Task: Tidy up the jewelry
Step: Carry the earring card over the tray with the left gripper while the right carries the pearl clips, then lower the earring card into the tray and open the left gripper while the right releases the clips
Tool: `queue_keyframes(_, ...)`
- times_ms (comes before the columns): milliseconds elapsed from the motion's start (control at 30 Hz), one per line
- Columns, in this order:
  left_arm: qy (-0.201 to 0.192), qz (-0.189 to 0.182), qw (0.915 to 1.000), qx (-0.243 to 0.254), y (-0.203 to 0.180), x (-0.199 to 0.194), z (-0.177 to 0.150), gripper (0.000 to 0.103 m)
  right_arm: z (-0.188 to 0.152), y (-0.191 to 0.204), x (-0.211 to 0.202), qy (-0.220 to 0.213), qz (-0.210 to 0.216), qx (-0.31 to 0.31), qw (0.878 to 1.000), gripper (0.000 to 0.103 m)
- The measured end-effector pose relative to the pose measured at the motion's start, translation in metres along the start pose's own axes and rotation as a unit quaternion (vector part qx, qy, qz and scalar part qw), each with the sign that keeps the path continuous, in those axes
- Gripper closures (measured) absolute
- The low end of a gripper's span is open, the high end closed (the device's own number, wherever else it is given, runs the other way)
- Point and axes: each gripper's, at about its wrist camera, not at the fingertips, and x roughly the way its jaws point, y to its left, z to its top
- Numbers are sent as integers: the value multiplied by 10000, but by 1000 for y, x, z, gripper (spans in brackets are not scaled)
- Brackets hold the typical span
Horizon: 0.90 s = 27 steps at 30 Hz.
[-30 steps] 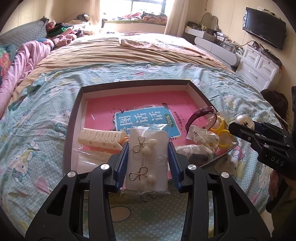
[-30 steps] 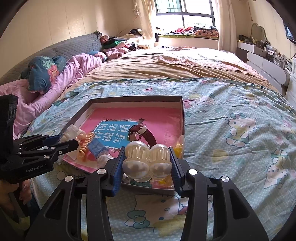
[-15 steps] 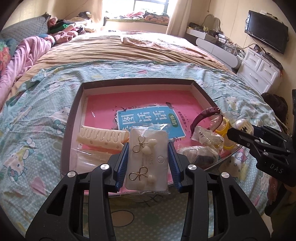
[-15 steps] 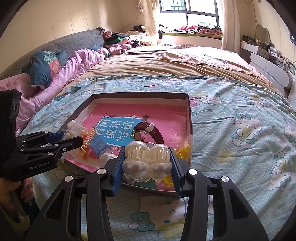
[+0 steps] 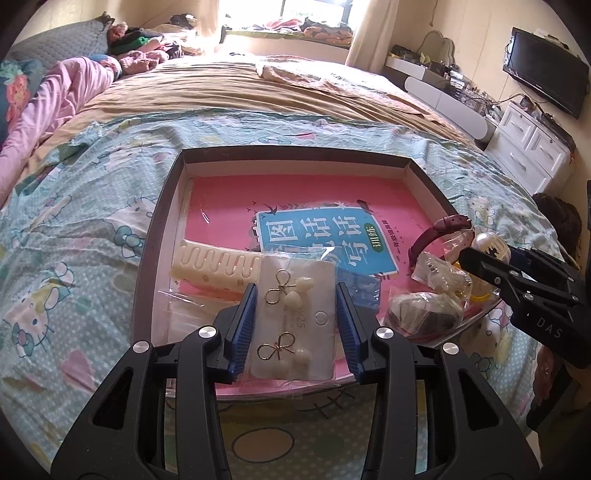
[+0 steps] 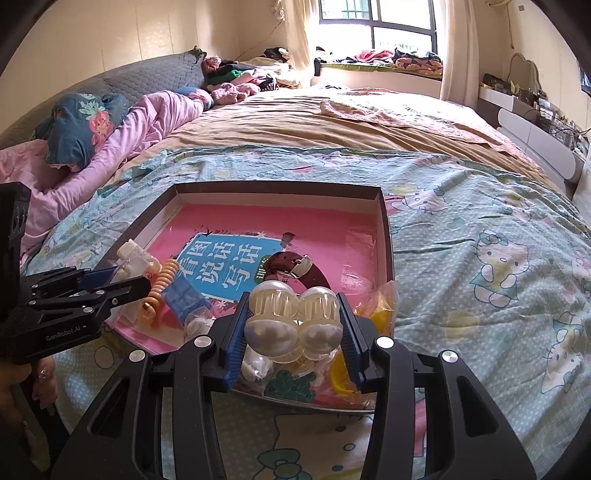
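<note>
From the left wrist, the left hand-held gripper (image 5: 297, 321) is clamped on an earring card (image 5: 295, 314) in a clear sleeve, white, carrying two gold bow earrings with pale drops, held just over the near edge of the shallow box (image 5: 162, 229). Inside the box lie a pink book (image 5: 303, 199) with a blue title panel, a cream comb (image 5: 214, 258) and a maroon watch strap (image 5: 428, 236). The box sits on a cartoon-cat bedspread (image 5: 74, 236); a television (image 5: 546, 70) hangs on the wall at right. Over to the right wrist: the right hand-held gripper (image 6: 293, 328) squeezes a pair of pearly domed hair clips (image 6: 291, 317) over the box's near right corner, with sunlit window (image 6: 373, 22) beyond the bed.
</note>
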Motion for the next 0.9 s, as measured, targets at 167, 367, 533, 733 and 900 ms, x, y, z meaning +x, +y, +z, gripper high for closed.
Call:
queue_keyframes(167, 22, 3, 10000, -14, 2, 1, -1, 70, -2, -4, 7, 58, -33, 116, 9999, 60)
queue_keyframes(367, 26, -2, 10000, -20, 2, 2, -2, 70, -6, -6, 10, 115, -13, 206, 9997, 60)
queue_keyframes(533, 33, -12, 10000, -16, 1, 2, -2, 70, -7, -7, 8, 121, 34, 249, 9996, 55)
queue_keyframes(733, 55, -56, 10000, -34, 1, 4, -2, 70, -9, -6, 4, 102, 51, 249, 9996, 47)
queue_keyframes(900, 59, -56, 10000, -28, 1, 4, -2, 68, -12, -8, 0, 117, 34, 296, 9995, 43)
